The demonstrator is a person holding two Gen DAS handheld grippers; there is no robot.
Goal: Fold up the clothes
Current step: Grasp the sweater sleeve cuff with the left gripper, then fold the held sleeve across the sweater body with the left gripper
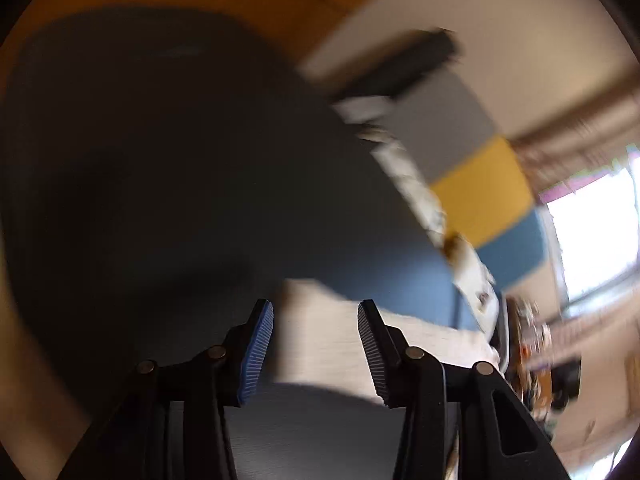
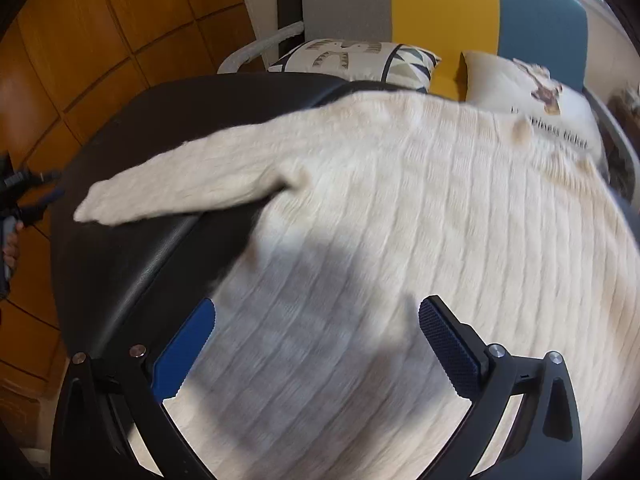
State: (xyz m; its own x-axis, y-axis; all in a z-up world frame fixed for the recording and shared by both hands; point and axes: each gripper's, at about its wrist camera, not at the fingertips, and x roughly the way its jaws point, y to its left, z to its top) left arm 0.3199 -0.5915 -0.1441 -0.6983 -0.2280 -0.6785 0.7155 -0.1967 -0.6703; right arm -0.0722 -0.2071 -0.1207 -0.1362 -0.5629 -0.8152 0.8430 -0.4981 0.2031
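Cream cable-knit sweater (image 2: 400, 208) spread flat on black table (image 2: 160, 120), sleeve out; both hand-held grippers (image 2: 316, 344) apart, empty

wood-panelled wall (image 2: 80, 40), grey-yellow-blue sofa (image 2: 440, 0) with two cushions (image 2: 352, 56), bright window (image 1: 592, 232)

You're looking at one cream sweater (image 2: 400, 220) under your right tongs, two printed cushions (image 2: 352, 58) lying beyond it.

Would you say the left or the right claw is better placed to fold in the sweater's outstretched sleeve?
Probably the left claw: the sleeve reaches toward its side, while the right claw hovers open over the sweater body.
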